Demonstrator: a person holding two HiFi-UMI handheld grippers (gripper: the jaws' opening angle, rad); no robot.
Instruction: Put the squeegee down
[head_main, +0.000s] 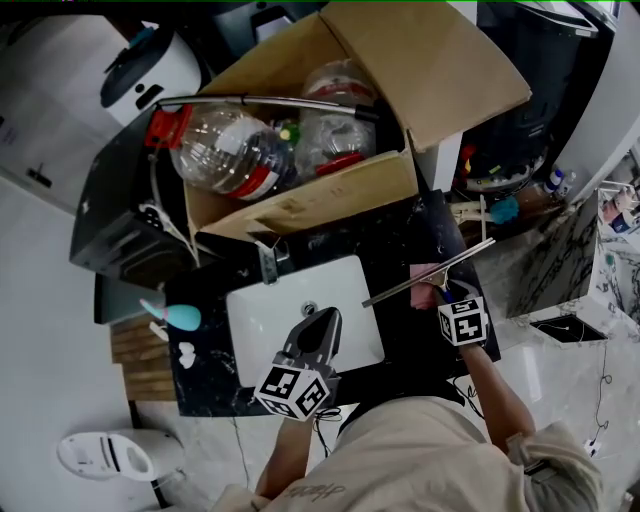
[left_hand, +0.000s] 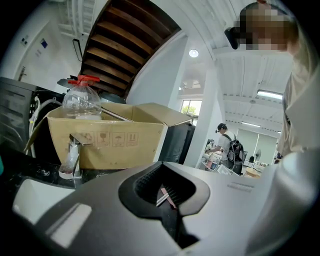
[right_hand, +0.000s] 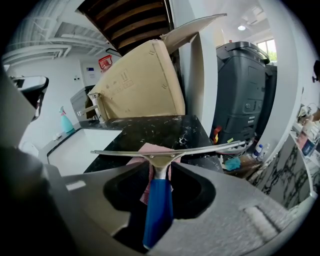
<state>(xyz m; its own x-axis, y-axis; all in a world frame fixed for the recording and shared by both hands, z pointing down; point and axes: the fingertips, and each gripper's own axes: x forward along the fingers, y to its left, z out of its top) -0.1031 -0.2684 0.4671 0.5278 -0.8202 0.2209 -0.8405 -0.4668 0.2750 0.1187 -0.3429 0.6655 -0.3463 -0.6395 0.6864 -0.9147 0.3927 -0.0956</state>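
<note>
The squeegee has a long metal blade and a blue handle. My right gripper is shut on that handle, which fills the gap between the jaws. The blade lies crosswise just beyond the jaw tips, over a pink cloth on the black marble counter right of the sink. I cannot tell whether the blade touches the cloth. My left gripper is shut and empty over the white sink basin, its tips pointing toward the cardboard box.
An open cardboard box with plastic bottles stands behind the sink, beside the faucet. A teal spray bottle lies at the counter's left end. A dark printer stands beyond the counter's right edge. A person is far behind.
</note>
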